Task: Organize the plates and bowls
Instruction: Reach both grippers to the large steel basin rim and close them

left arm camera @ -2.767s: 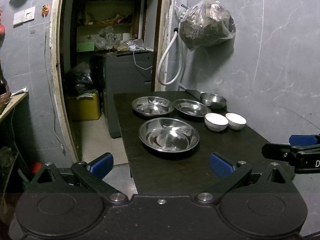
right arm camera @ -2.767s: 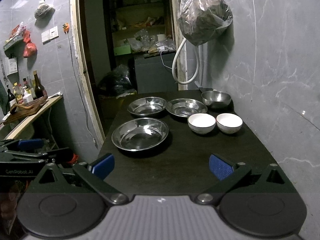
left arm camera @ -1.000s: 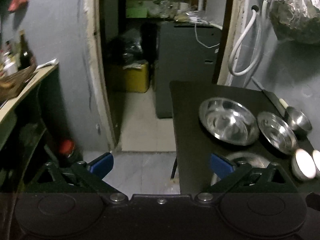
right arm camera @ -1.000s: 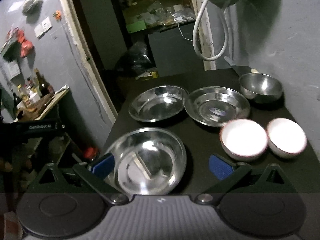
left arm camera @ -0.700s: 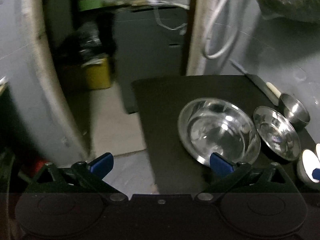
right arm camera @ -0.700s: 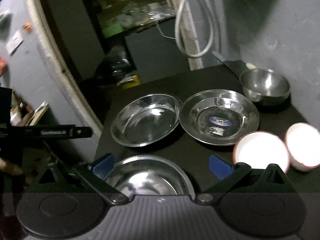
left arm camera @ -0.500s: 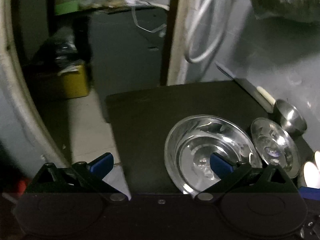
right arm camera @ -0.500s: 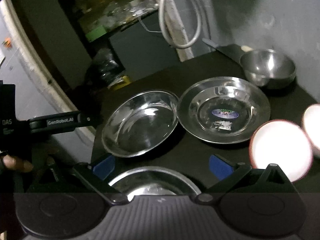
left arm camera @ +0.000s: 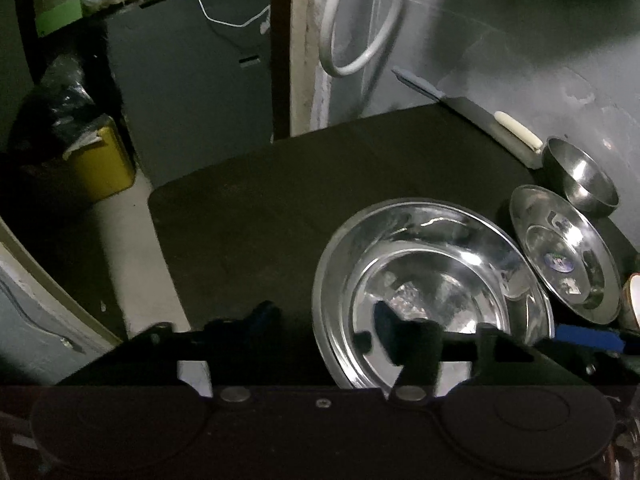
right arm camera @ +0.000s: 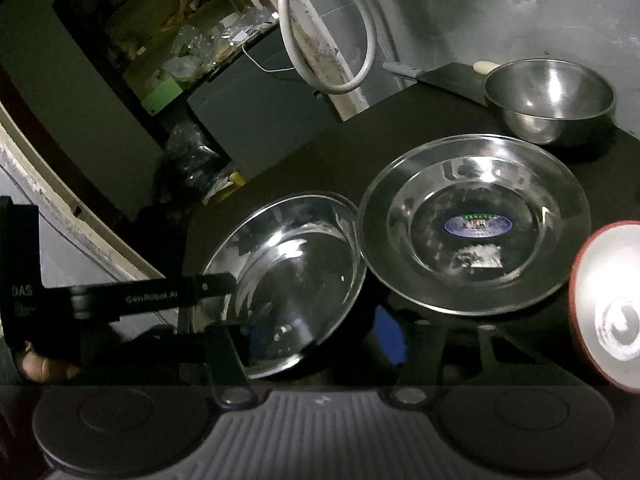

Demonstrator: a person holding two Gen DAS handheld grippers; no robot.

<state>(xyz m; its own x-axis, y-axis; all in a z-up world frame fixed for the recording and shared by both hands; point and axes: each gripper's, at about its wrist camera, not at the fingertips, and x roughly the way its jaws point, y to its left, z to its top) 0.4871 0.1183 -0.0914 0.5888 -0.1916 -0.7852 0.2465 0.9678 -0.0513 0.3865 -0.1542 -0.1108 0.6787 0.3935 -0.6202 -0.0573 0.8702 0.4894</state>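
A deep steel plate (left arm camera: 432,280) (right arm camera: 280,276) lies on the black table (left arm camera: 260,208). My left gripper (left arm camera: 326,320) straddles its left rim, jaws partly closed, one finger inside the plate. My right gripper (right arm camera: 316,332) straddles the same plate's right rim, jaws also narrowed. Whether either one pinches the rim is unclear. A flatter steel plate with a sticker (right arm camera: 476,224) (left arm camera: 564,256) lies to the right. A small steel bowl (right arm camera: 550,98) (left arm camera: 582,178) stands behind it. A white bowl (right arm camera: 608,308) sits at the far right.
A cleaver (right arm camera: 444,76) lies along the grey wall behind the bowl. A white hose (left arm camera: 352,28) hangs by the door frame. The table's left edge drops to the floor, with a yellow bin (left arm camera: 108,164) in the doorway beyond.
Both grippers have moved forward and down onto the far deep steel plate and narrowed their jaws. The large near plate has left both views.
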